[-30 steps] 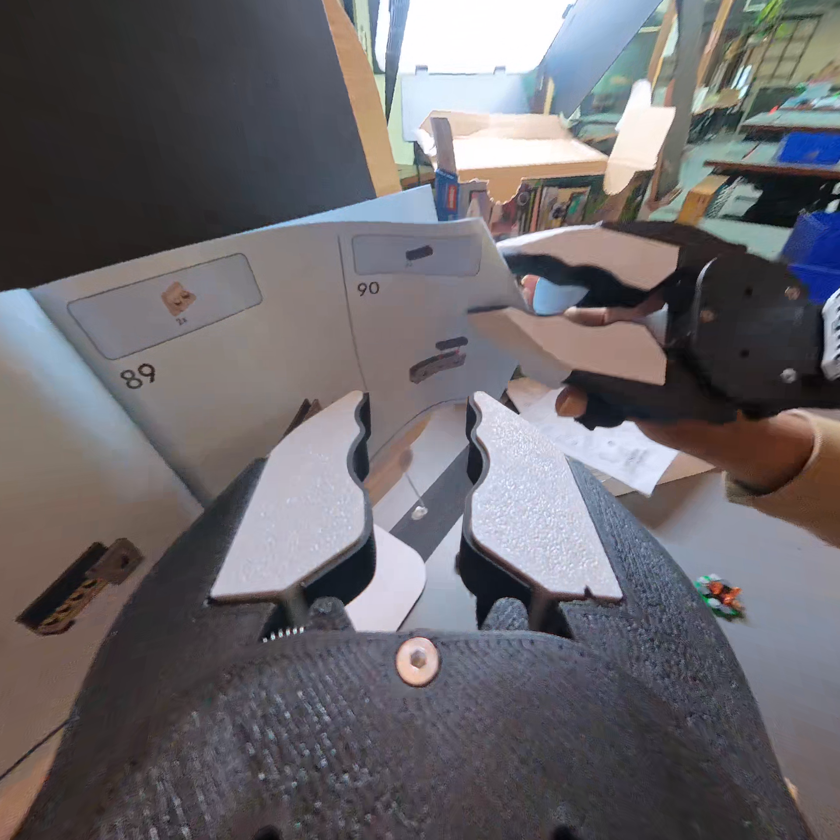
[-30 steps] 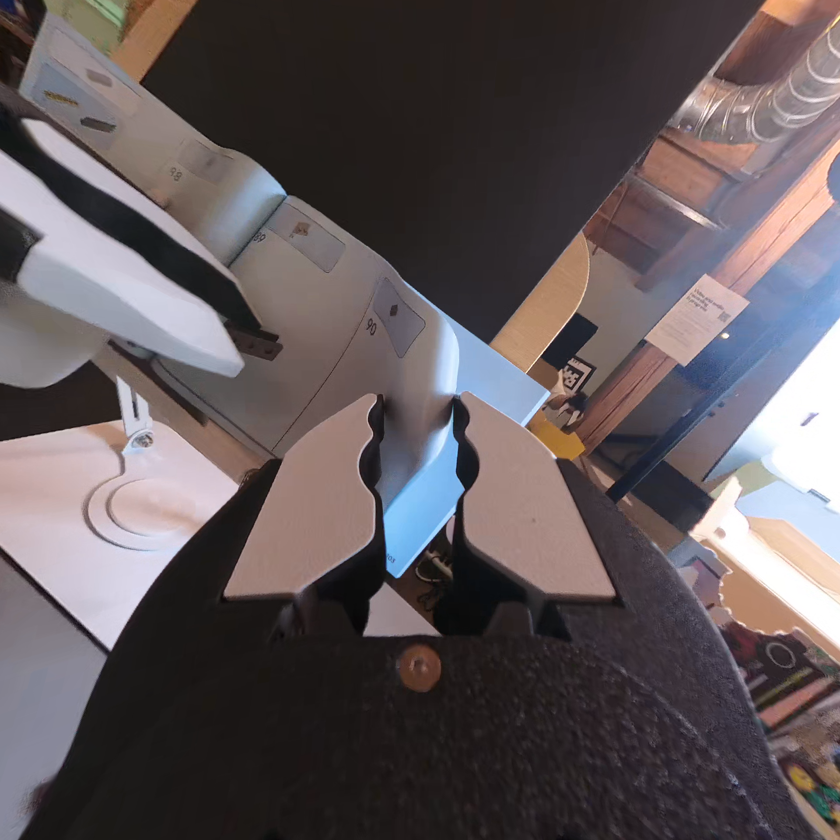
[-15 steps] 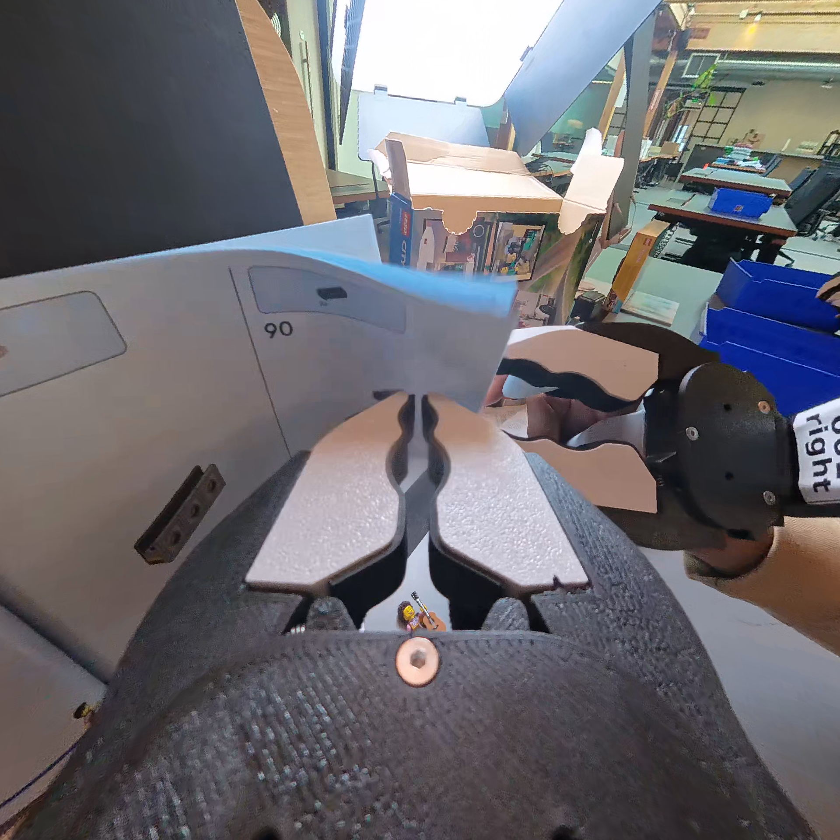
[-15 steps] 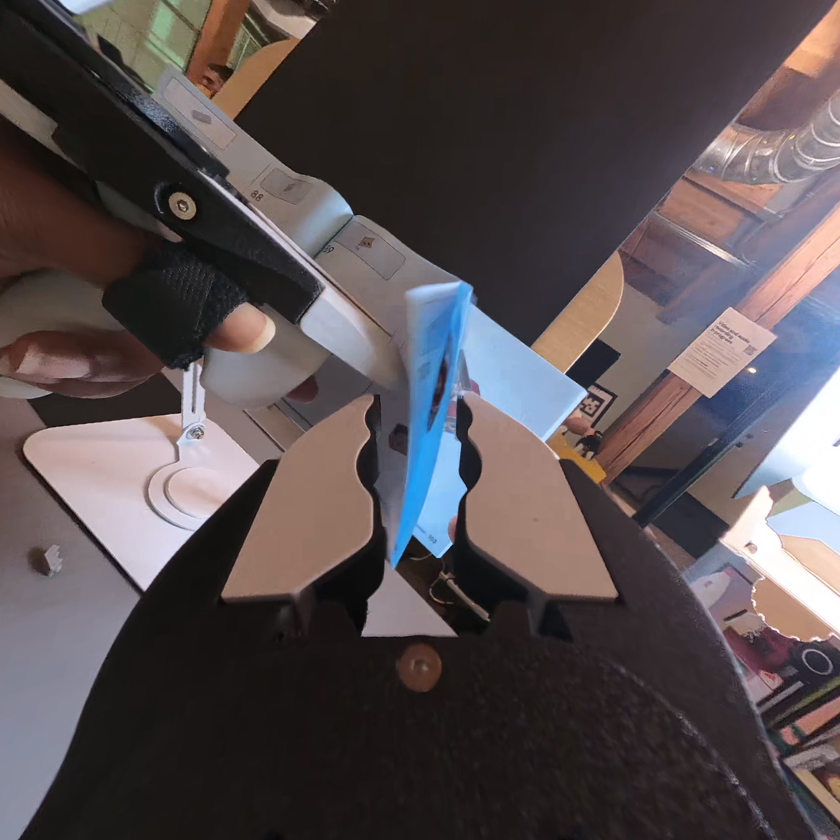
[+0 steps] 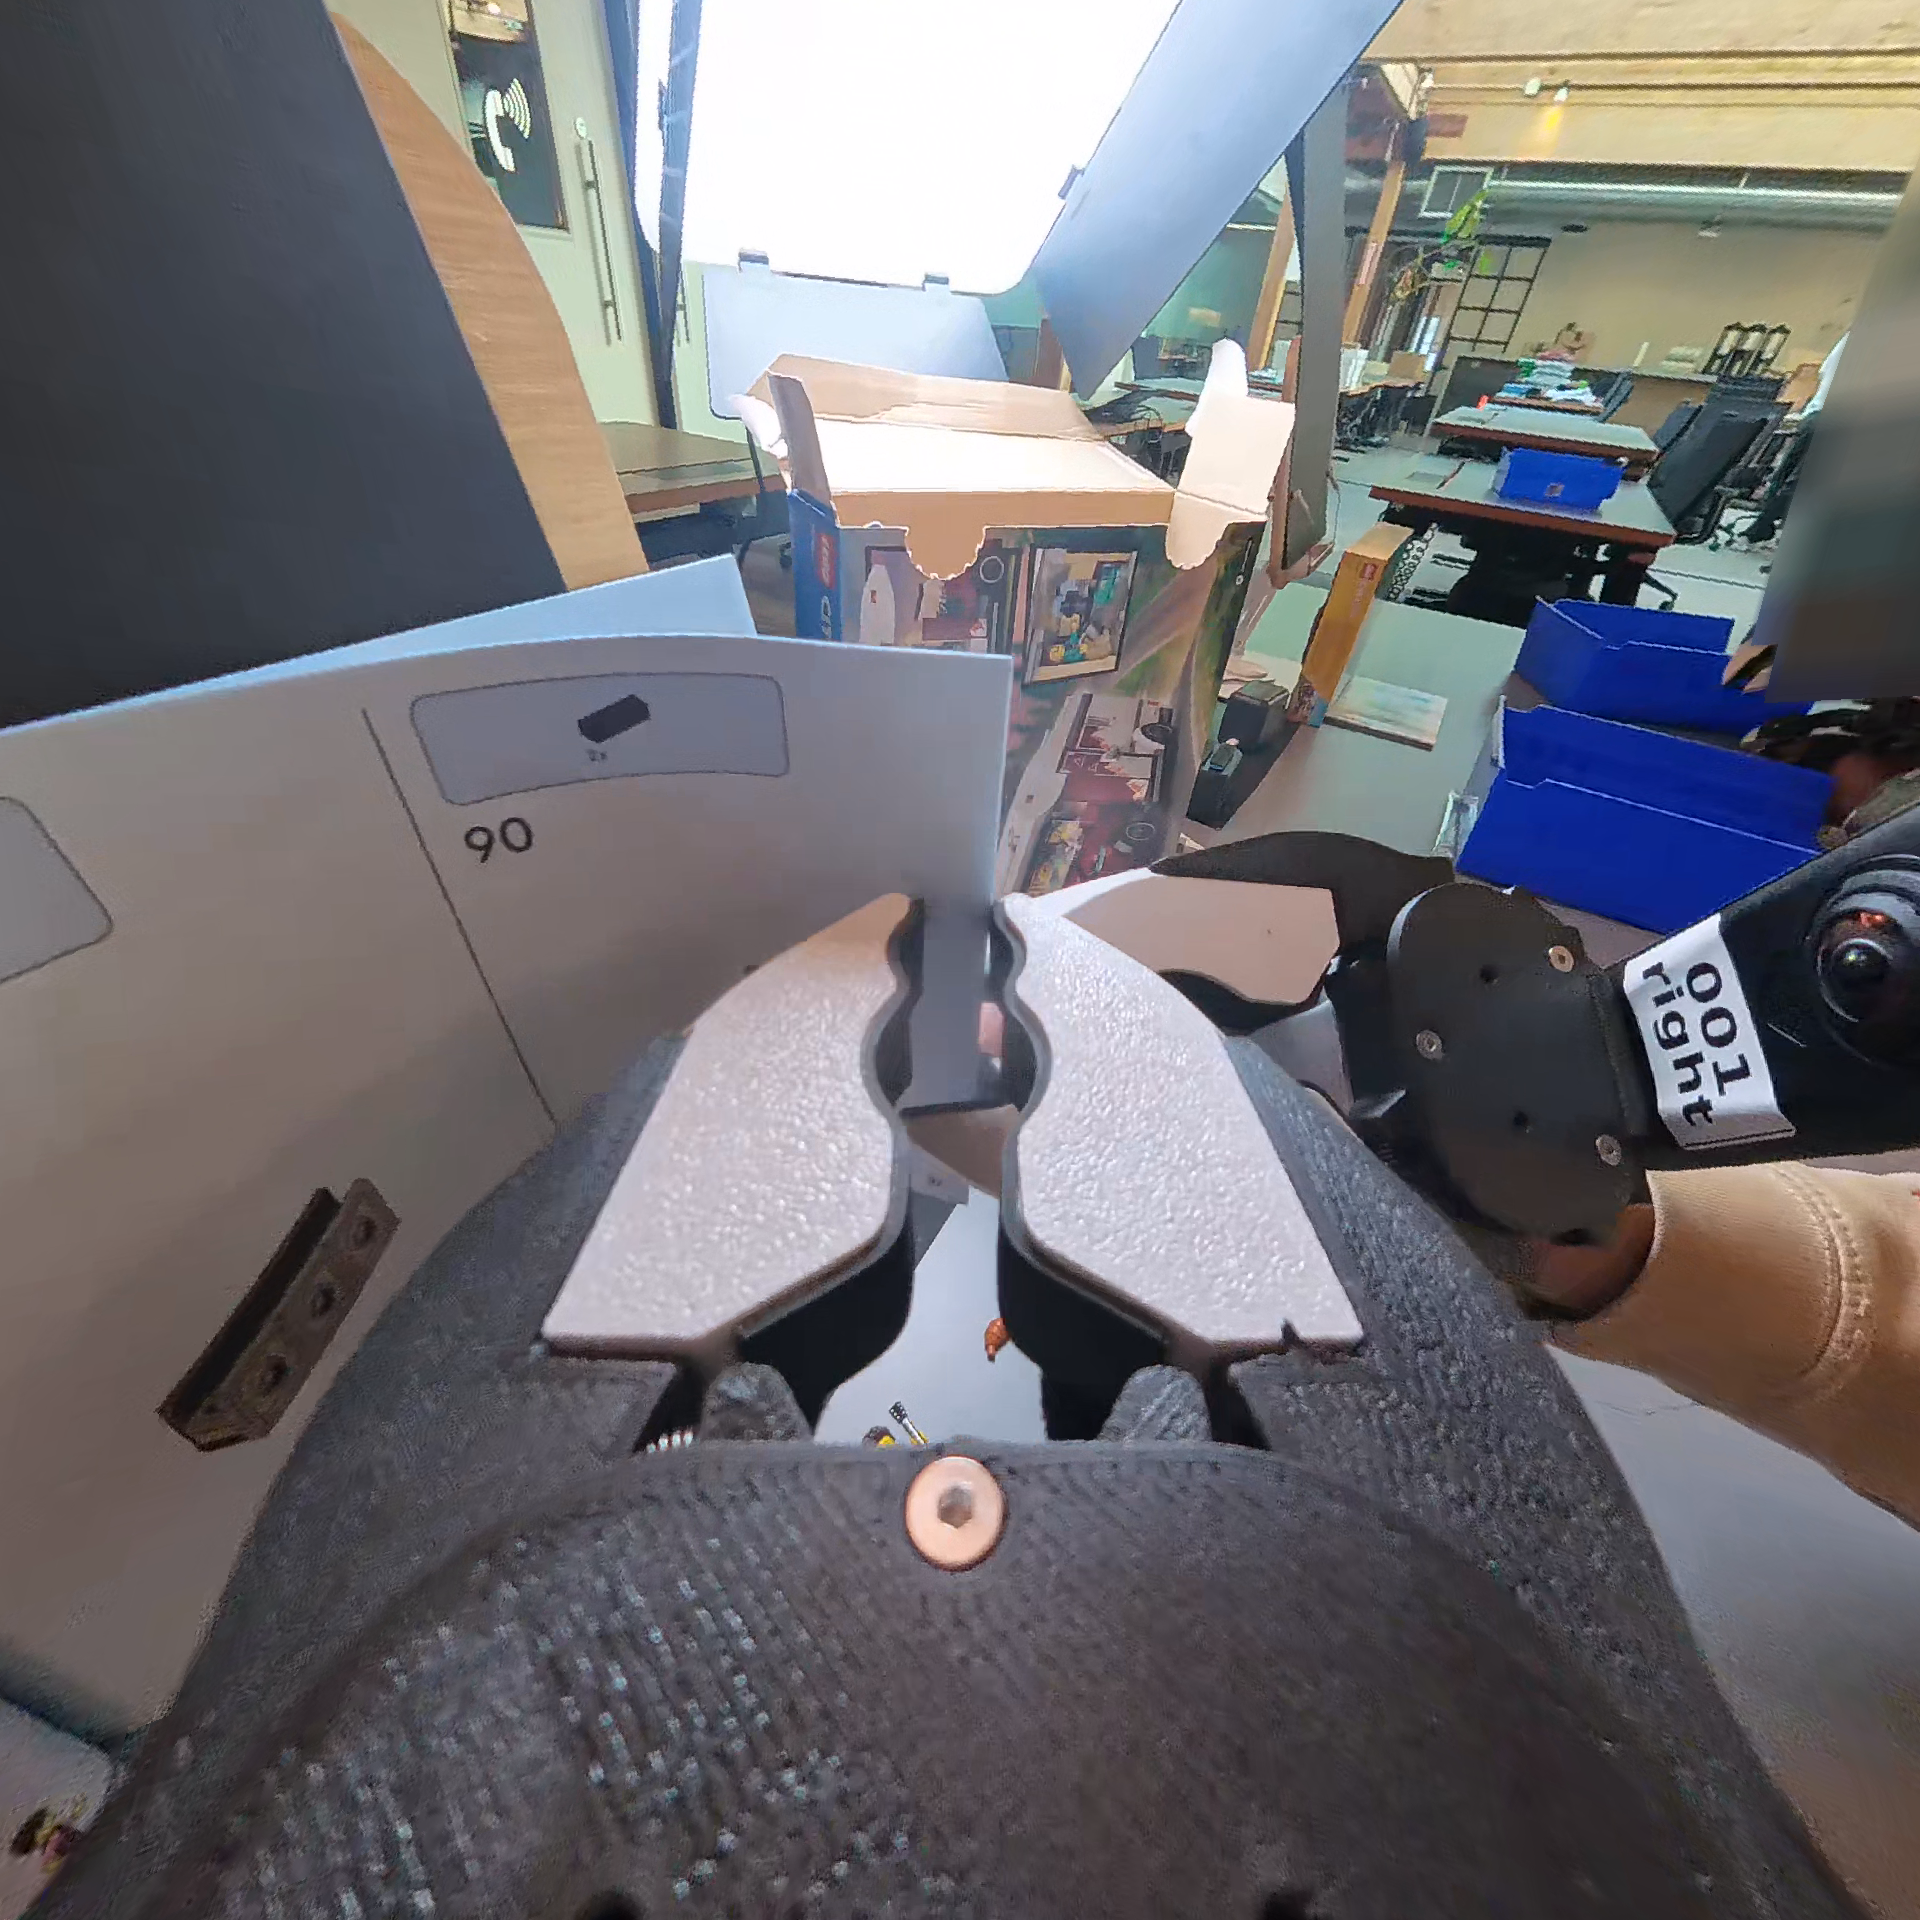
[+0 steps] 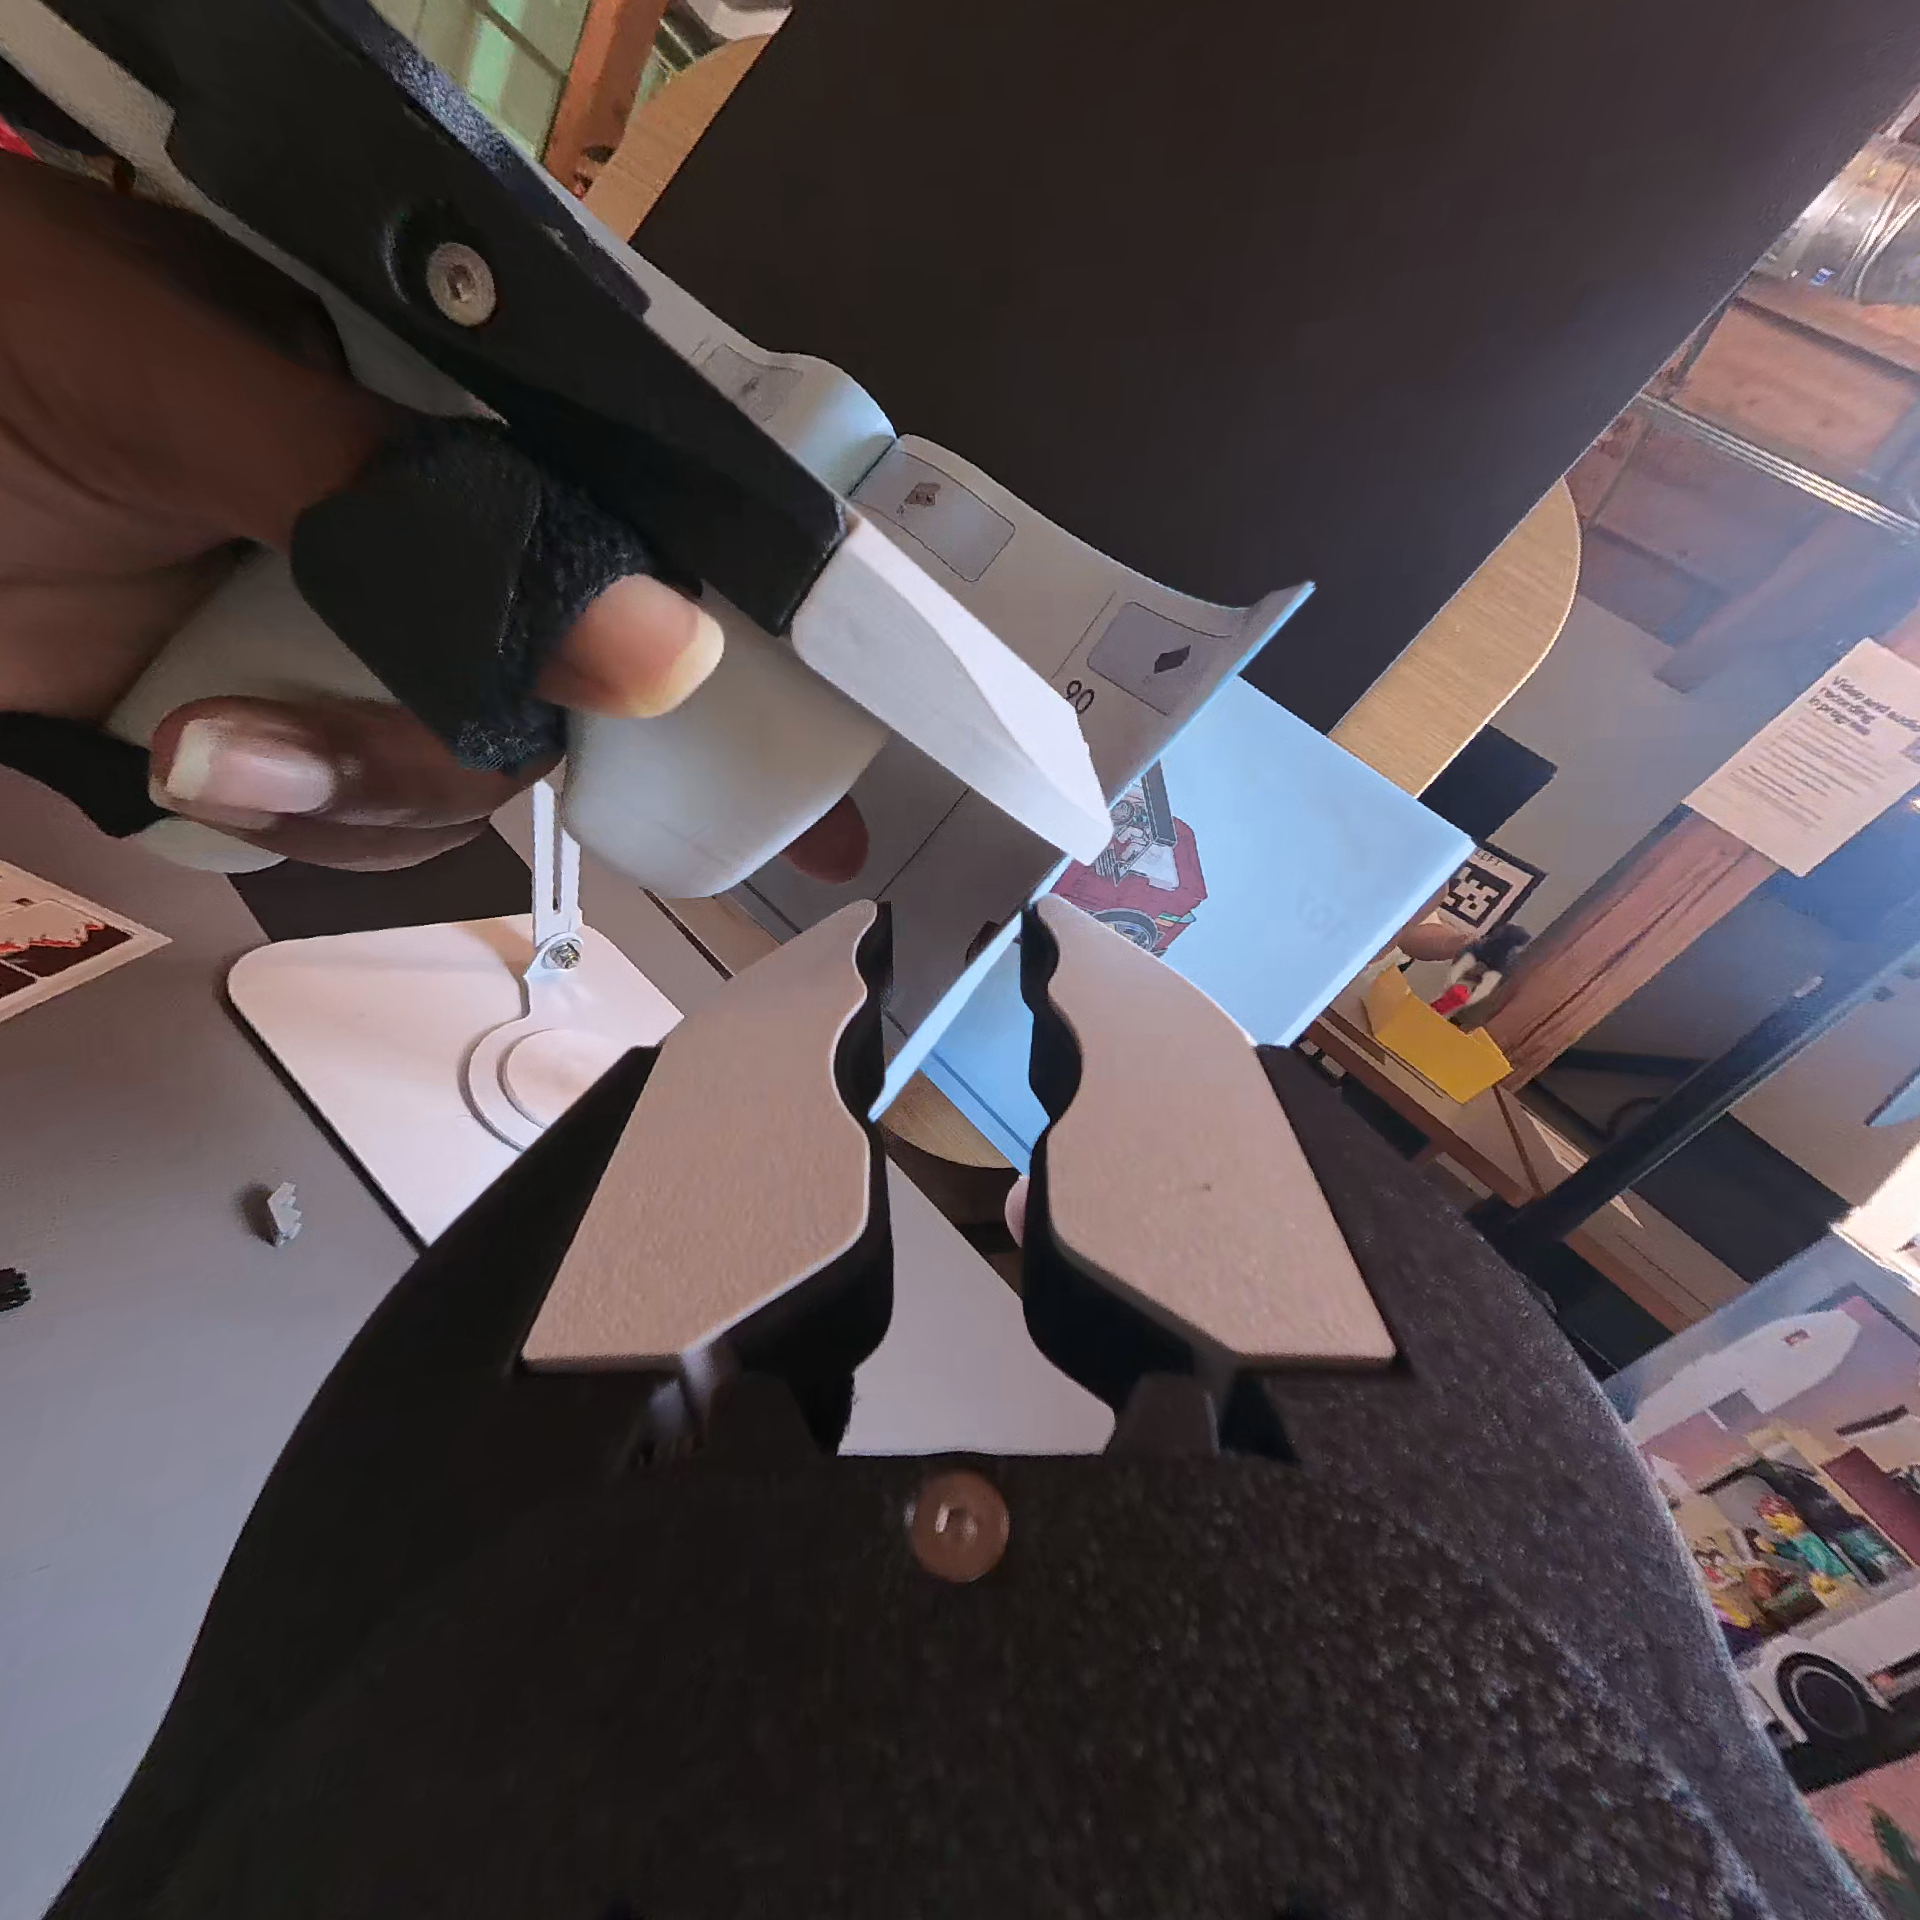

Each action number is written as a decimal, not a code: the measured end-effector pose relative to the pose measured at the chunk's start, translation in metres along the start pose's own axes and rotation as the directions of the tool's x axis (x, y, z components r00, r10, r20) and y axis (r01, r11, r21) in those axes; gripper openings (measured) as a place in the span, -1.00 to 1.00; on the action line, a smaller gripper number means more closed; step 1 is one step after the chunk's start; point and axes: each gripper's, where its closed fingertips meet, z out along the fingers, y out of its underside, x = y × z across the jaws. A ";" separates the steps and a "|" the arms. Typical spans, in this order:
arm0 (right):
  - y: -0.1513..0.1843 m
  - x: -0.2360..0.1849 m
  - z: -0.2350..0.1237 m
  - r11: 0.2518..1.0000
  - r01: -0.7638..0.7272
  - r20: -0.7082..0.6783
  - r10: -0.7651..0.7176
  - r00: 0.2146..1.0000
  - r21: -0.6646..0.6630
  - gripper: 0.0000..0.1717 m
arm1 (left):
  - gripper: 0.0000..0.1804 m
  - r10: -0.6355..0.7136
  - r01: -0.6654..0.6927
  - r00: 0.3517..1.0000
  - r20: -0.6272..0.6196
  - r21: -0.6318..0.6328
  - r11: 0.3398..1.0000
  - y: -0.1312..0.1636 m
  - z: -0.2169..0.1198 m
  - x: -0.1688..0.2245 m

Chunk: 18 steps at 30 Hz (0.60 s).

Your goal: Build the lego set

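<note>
— Two grippers, each with two pale, pebble-textured fingers on a black woven-looking body. The left gripper (image 5: 954,920) has its fingers slightly apart. The lower corner of one thin, matte paper page (image 5: 675,935) stands between them, and dark slits show on either side of it.

— And the right gripper (image 6: 956,925)?

— Its fingers are wider apart. The same page's edge runs slantwise through the gap, with neither finger pressing on it. The page belongs to one open booklet standing upright at the far left.

— What else is there?

— One flat white stand base (image 6: 395,1018) with rounded corners lies on the grey tabletop (image 6: 125,1403). One small grey toothed piece (image 6: 278,1214) sits near its left. One torn-open cardboard box (image 5: 987,457) stands far behind the booklet. Three blue plastic bins (image 5: 1631,790) are on the right, two nearer and one farther back.
</note>
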 end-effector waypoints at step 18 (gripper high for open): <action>0.007 0.003 0.001 0.988 -0.153 0.100 0.153 0.983 -0.008 -0.98 | -0.60 -0.085 0.085 0.994 -0.062 0.004 0.996 0.002 -0.007 -0.006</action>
